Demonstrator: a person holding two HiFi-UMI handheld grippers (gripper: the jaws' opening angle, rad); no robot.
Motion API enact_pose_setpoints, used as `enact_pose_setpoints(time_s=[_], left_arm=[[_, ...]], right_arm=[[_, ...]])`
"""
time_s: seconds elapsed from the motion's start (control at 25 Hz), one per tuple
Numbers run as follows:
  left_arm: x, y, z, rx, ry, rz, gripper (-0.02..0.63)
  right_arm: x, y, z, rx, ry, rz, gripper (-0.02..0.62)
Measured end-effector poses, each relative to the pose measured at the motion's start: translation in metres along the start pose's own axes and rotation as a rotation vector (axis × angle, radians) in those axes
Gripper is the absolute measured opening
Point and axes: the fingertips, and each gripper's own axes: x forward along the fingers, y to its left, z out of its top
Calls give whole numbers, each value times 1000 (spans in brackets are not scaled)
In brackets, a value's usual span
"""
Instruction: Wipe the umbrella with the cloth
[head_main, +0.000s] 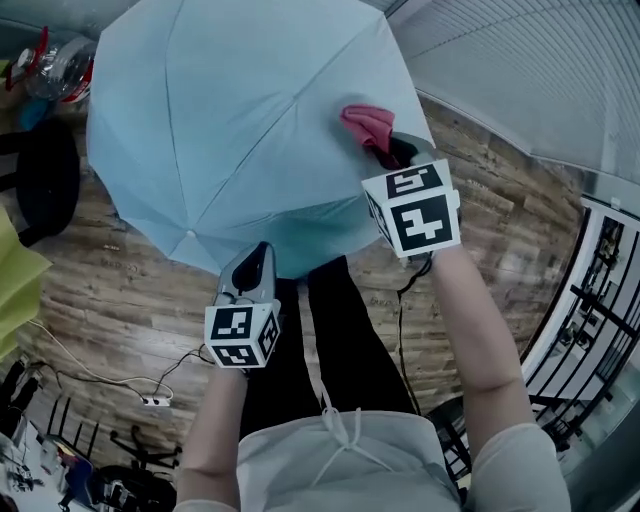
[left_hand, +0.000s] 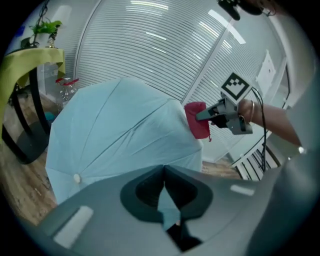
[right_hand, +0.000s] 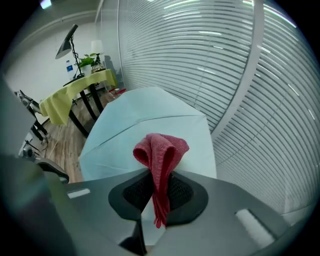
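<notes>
A person stands on a wood-plank floor with a pale blue fabric umbrella open and spread across the upper half of the head view. A tool is held in each hand.

The right tool, right of centre in that view, is clamped on a red woven cloth. The cloth's bunched end lies against the canopy's upper right panel, close to the rim. In the right gripper view the cloth stands folded up out of the closed right tool, and its loose end hangs down between the jaws. The umbrella lies just beyond it.

The left tool sits at the canopy's lower rim, in the lower middle of the frame. In the left gripper view the jaws of the left tool are together, apparently pinching a strip of the blue fabric. The umbrella fills the centre there, with the cloth and right tool at its right edge.

White slatted blinds fill the upper right. A table with a yellow-green covering stands at the left of the right gripper view.
</notes>
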Motion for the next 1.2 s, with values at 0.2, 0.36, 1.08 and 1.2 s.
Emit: enact_pose_setpoints(time_s=[0.2,0.36,1.08,1.2], left_arm=[[-43,41,-32,-2,-2,27,6],[-70,67,-51,-25,-11,42,6],[-100,169,-128,-178,-25,187,6],[-93,169,-117,-165,-32,193,6]], right_arm=[[-2,95,-25,33,20,66,57],[6,173,-42,49,60,147,57],[97,344,-58,-115,141,324,57],[101,330,-59,-84,148,312,57]])
